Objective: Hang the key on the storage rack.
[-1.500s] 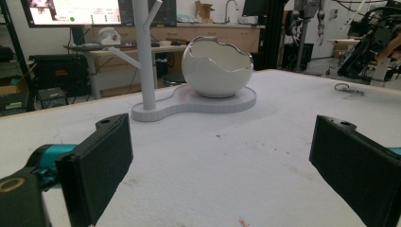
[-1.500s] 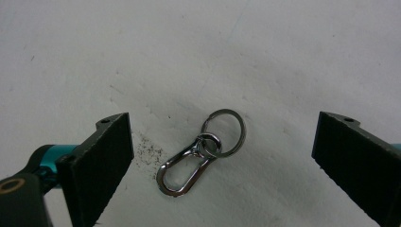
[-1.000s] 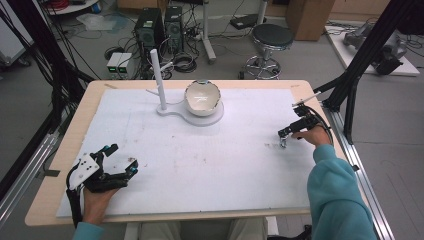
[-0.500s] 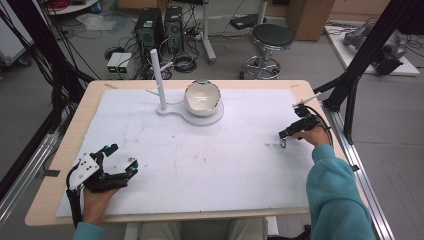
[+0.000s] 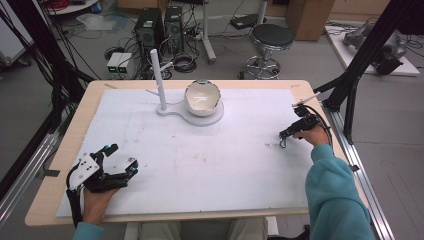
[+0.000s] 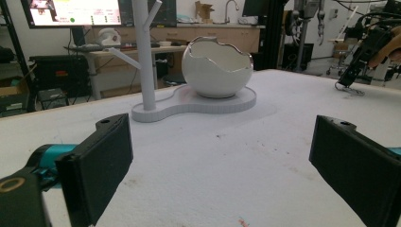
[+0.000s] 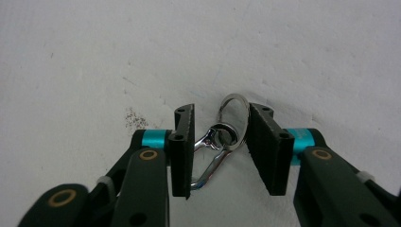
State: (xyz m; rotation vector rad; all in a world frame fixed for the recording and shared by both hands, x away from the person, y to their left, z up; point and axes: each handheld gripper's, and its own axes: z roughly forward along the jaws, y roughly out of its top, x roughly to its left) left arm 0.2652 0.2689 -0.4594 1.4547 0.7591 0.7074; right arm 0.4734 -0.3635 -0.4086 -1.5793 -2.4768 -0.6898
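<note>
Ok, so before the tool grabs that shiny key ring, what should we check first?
1. Key ring between the right tool's jaws: ok, they stand on either side of it.
2. Jaws shut on the ring: not ok, gaps show on both sides.
3. Ring lying on the white mat: ok.
4. Left tool out of the way: ok, open at the near left corner.
5. Egg-shaped bowl and white post away from the ring: ok, they stand at the far side.
6. Whether the clip would stay hooked when lifted: cannot tell.
</note>
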